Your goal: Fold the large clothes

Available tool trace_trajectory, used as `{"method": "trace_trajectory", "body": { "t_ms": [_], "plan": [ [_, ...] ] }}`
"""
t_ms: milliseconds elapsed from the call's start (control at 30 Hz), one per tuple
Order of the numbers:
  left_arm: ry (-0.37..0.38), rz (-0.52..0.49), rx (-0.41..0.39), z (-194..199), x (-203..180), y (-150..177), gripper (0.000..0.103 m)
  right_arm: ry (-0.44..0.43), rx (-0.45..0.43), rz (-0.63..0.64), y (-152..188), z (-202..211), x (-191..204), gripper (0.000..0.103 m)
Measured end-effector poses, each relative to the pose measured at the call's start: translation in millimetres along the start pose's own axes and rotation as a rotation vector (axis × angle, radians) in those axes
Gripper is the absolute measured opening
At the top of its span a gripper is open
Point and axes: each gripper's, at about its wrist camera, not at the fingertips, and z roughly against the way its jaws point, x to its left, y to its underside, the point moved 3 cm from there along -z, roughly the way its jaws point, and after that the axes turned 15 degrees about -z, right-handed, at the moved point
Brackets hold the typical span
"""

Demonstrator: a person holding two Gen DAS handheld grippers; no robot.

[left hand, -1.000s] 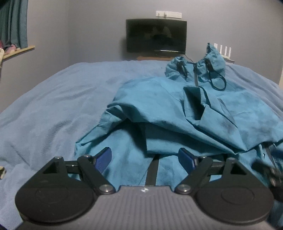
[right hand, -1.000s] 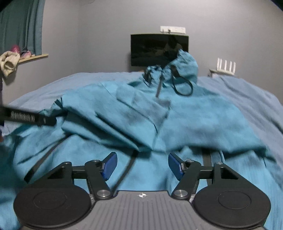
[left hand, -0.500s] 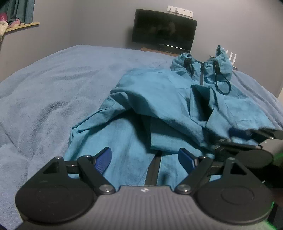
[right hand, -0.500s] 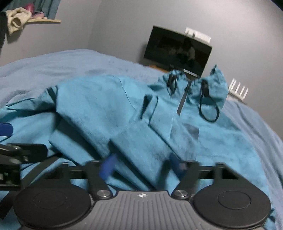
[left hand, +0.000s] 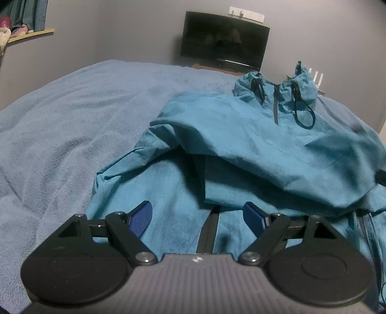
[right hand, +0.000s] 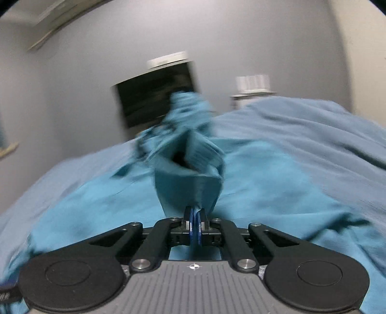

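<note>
On the blue-blanketed bed [left hand: 72, 125], a teal hooded jacket [left hand: 253, 149] lies spread across the right half, its hood [left hand: 277, 91] bunched at the far end with dark drawstrings [left hand: 305, 116] looped over the cloth; your left gripper [left hand: 197, 215] hovers over the jacket's near hem, its blue-padded fingers [left hand: 141, 217] spread wide and released, nothing pinched between them, a dark zipper strip [left hand: 210, 231] running up from between them; a loose fold of the jacket is draped across the middle, casting shadow on the layer beneath. At the right side of the bed, your right gripper [right hand: 196, 223] has its fingers clenched tight on a tuck of the jacket, a cuff-like tube of teal cloth [right hand: 190, 178] rising straight out of the pinch toward the hood; this view is smeared with motion blur, so finer detail of the fabric cannot be told. Beyond the bed, a dark television [left hand: 224, 41] stands against the grey far wall, with a white router [left hand: 316, 78] just to its right and a white strip [left hand: 246, 13] mounted above it; at far left a wooden ledge [left hand: 29, 35] holds some bundled items beneath a teal curtain [left hand: 29, 12].
</note>
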Motion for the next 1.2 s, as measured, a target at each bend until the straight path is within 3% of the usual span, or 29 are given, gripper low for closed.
{"method": "trace_trajectory", "body": {
  "t_ms": [67, 100, 133, 200, 367, 400, 433, 467, 600, 700, 767, 833, 933, 1033, 1200],
  "plan": [
    [-0.001, -0.001, 0.002, -0.2, -0.4, -0.1, 0.082, 0.043, 0.011, -0.103, -7.9, -2.8, -27.2, 0.017],
    [-0.002, -0.002, 0.003, -0.2, -0.8, -0.3, 0.082, 0.056, 0.029, -0.178, -10.5, -6.2, -43.6, 0.029],
    [-0.003, -0.003, 0.004, -0.4, -1.0, -0.3, 0.082, 0.062, 0.044, -0.23, -10.0, -8.5, -54.7, 0.051],
    [-0.005, -0.006, 0.008, -1.2, -1.4, -0.2, 0.082, 0.05, 0.073, -0.33, -7.9, -14.9, -73.4, 0.067],
    [-0.004, -0.009, 0.017, -3.9, -0.5, 1.1, 0.082, -0.002, 0.137, -0.488, 3.5, -30.8, -95.2, 0.065],
    [-0.004, -0.007, 0.018, -4.3, 0.1, 1.1, 0.082, -0.015, 0.14, -0.506, 4.9, -31.9, -95.1, 0.053],
    [-0.003, -0.006, 0.018, -4.6, 0.3, 1.0, 0.082, -0.033, 0.137, -0.515, 3.5, -32.3, -93.7, 0.021],
    [-0.003, -0.004, 0.019, -4.9, 0.5, 1.0, 0.082, -0.05, 0.141, -0.501, 1.6, -33.6, -90.3, 0.007],
    [-0.004, 0.013, 0.015, -5.6, 4.2, 0.4, 0.082, -0.049, 0.058, -0.367, -17.5, -25.6, -72.2, 0.004],
    [-0.003, 0.022, 0.021, -7.4, 6.0, 1.0, 0.082, 0.014, 0.013, -0.278, -27.2, -27.7, -69.6, 0.006],
    [-0.003, 0.018, 0.026, -8.2, 5.7, 1.1, 0.082, 0.096, 0.064, -0.196, -25.0, -41.2, -71.9, 0.02],
    [-0.005, 0.012, 0.027, -8.1, 5.1, 0.9, 0.082, 0.159, 0.124, -0.148, -22.5, -50.4, -75.7, 0.043],
    [-0.009, 0.003, 0.031, -8.7, 3.5, 1.0, 0.082, 0.181, 0.029, -0.071, -26.8, -35.2, -71.3, 0.056],
    [-0.015, -0.012, 0.041, -9.9, 0.9, 2.1, 0.082, 0.19, -0.065, 0.076, -24.9, -22.4, -53.8, 0.06],
    [-0.027, -0.042, 0.059, -13.2, -3.9, 3.0, 0.082, 0.136, -0.064, 0.259, -13.6, -29.2, -24.2, 0.063]
  ]
}}
